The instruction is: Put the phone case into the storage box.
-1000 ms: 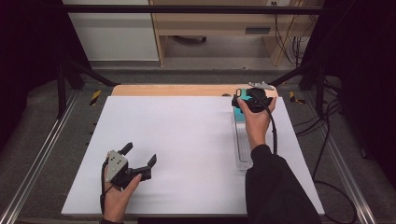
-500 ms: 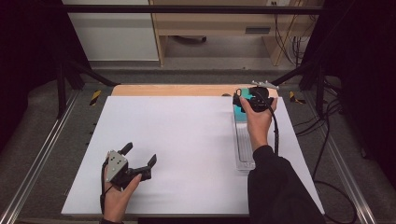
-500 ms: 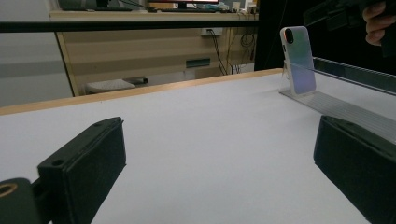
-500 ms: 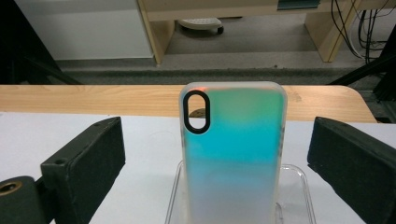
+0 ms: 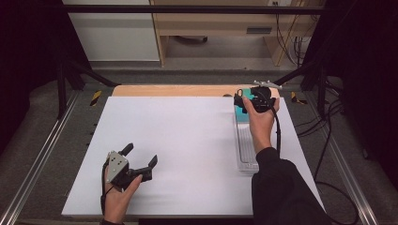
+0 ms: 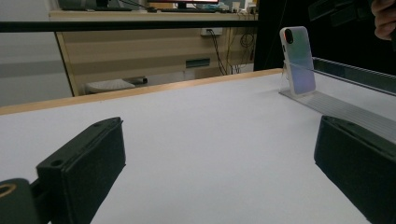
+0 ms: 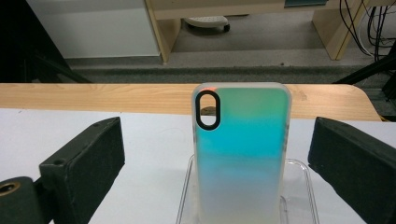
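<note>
With my right gripper wide open and empty, the phone case stands upright at twelve o'clock, between its jaws.

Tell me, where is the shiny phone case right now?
The phone case stands upright at the far end of the clear rack, on the table's right side near the wooden edge. In the right gripper view it sits between the right gripper's open jaws, untouched.

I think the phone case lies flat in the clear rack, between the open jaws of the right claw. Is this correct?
Not quite. The phone case stands upright in the clear rack, as the right gripper view shows. The rest holds: it sits between the open jaws of the right claw, untouched.
</note>
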`<state>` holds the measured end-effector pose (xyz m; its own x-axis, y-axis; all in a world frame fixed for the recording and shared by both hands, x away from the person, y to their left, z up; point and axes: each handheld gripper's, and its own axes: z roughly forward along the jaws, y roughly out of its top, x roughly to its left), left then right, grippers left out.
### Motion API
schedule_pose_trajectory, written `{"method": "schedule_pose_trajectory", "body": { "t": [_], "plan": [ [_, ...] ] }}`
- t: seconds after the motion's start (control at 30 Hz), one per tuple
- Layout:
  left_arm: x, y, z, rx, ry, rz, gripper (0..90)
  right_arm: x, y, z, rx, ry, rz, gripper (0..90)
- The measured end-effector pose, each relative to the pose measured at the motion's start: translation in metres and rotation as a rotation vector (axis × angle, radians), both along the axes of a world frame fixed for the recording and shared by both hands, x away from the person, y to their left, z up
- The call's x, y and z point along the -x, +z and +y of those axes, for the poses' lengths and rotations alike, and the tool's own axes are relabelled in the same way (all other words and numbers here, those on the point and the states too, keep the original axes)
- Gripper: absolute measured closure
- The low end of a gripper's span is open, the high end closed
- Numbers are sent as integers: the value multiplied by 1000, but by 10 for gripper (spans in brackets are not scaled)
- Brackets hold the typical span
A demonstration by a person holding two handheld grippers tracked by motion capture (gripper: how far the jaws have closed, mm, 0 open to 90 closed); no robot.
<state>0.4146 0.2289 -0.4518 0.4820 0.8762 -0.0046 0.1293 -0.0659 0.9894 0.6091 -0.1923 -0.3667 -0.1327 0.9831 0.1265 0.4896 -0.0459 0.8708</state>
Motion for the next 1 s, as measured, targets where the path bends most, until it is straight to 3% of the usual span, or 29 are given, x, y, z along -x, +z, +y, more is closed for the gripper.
{"method": "schedule_pose_trajectory", "body": {
  "t": [0.17,0.4,0.73,1.0],
  "plan": [
    [0,0,-1,1,-1,0,15,3,4,-1,1,-2,16,46],
    [0,0,-1,-3,-3,1,15,8,10,1,8,48,36,46],
    [1,1,2,2,3,-1,15,15,17,11,12,123,127,47],
    [2,2,6,14,11,1,15,28,27,10,16,171,112,46]
  ]
}}
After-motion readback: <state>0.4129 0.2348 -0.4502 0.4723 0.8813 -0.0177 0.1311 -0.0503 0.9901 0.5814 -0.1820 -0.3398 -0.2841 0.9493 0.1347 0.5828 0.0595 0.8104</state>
